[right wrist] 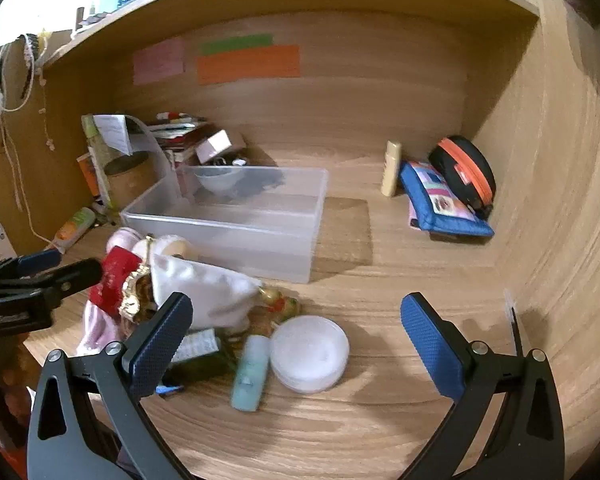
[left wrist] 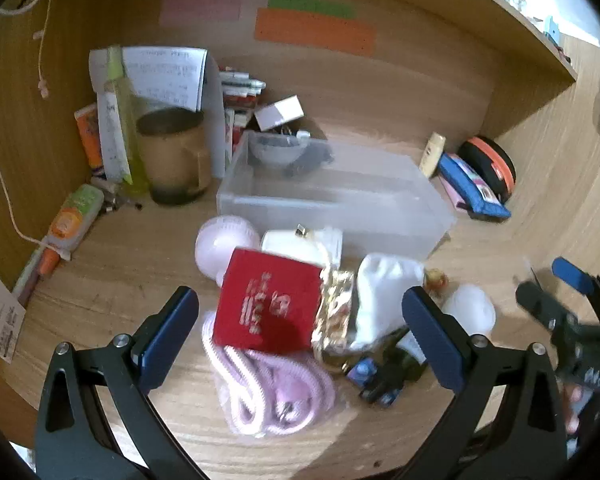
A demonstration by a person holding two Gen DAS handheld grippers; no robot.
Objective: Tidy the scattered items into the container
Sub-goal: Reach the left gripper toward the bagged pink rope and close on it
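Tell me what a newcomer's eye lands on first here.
The red box stands out, lying on top of the heap in front of the clear bin. Next, the orange strip on the back wall, under a green one. Then the blue pouch at the right, beside the black case.

Home desk nook, wood-grain desk (right wrist: 380, 420) with a shelf overhead. Sticky notes (right wrist: 248, 64) on the back panel, books and papers (left wrist: 156, 76) stacked in the left corner, glass mug (left wrist: 176, 156), zip pouches (right wrist: 444, 200), toiletries, clear plastic storage bin (right wrist: 228, 224). Personal clutter, not a workplace.
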